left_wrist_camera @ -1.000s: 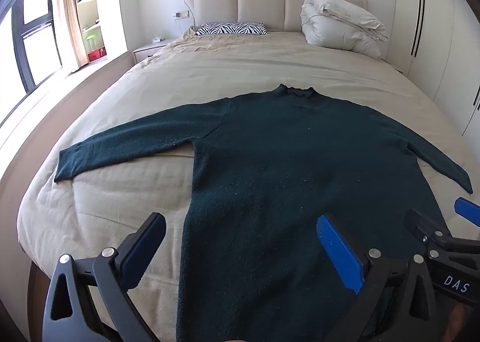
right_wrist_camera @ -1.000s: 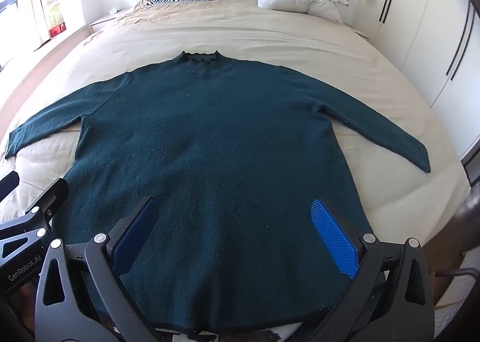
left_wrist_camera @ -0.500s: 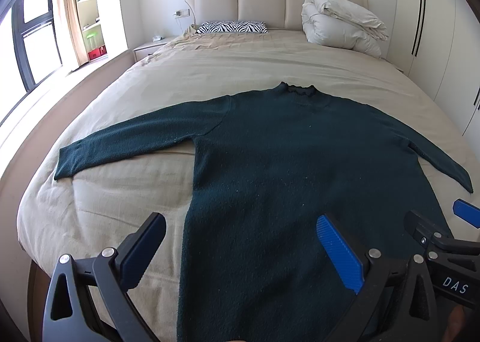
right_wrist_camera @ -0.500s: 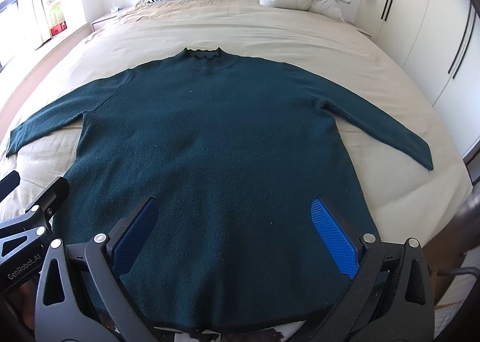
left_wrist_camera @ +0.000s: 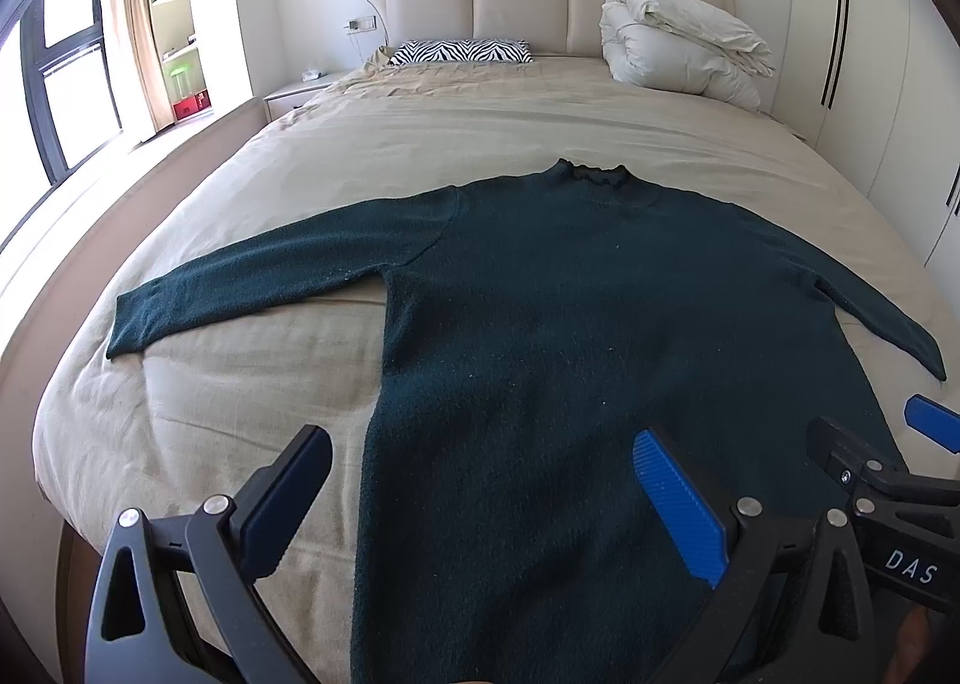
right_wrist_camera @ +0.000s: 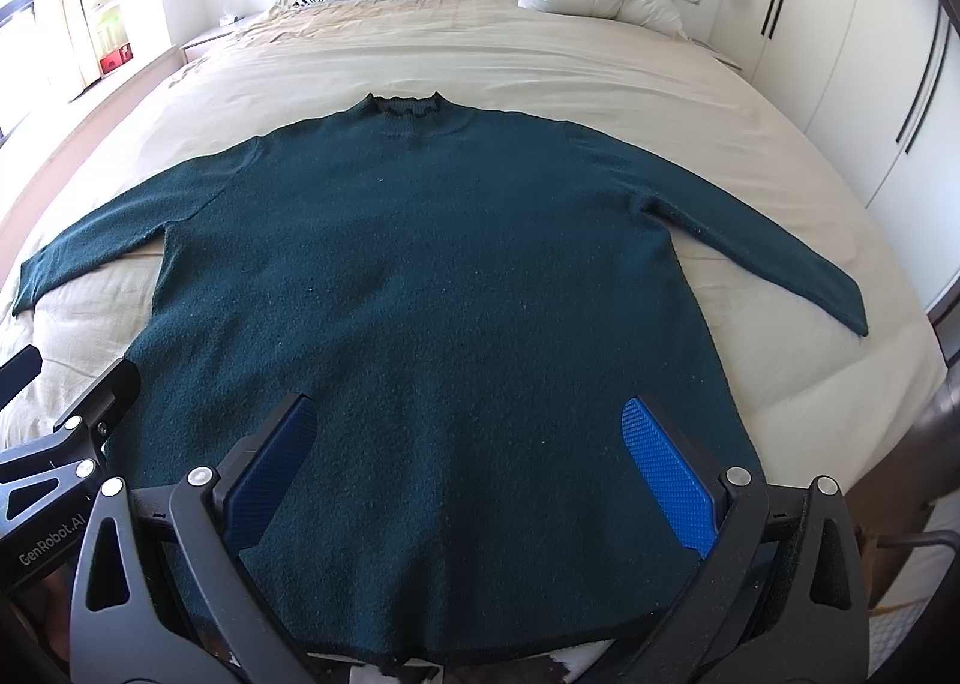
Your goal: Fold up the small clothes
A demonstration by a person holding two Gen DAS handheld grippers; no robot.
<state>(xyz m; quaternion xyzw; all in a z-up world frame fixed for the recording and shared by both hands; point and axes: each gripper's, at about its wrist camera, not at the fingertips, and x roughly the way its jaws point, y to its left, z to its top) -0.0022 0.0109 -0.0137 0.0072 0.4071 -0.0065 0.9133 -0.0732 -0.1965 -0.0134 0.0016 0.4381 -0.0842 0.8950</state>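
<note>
A dark green sweater (right_wrist_camera: 432, 288) lies flat on the beige bed (right_wrist_camera: 600, 66), sleeves spread, collar toward the headboard. Both the left gripper (left_wrist_camera: 480, 495) and right gripper (right_wrist_camera: 468, 471) hover above its hem, fingers spread wide, grasping nothing. A zebra pillow (left_wrist_camera: 462, 51) and folded white duvet (left_wrist_camera: 678, 45) sit well beyond the collar.

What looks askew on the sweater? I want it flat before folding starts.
Nothing stands out. The dark green sweater lies flat on the bed, both sleeves spread outward, collar toward the headboard. Both grippers hover open, holding nothing.

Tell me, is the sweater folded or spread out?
Spread out: the sweater lies flat on the bed, both sleeves stretched sideways, no fold visible.
</note>
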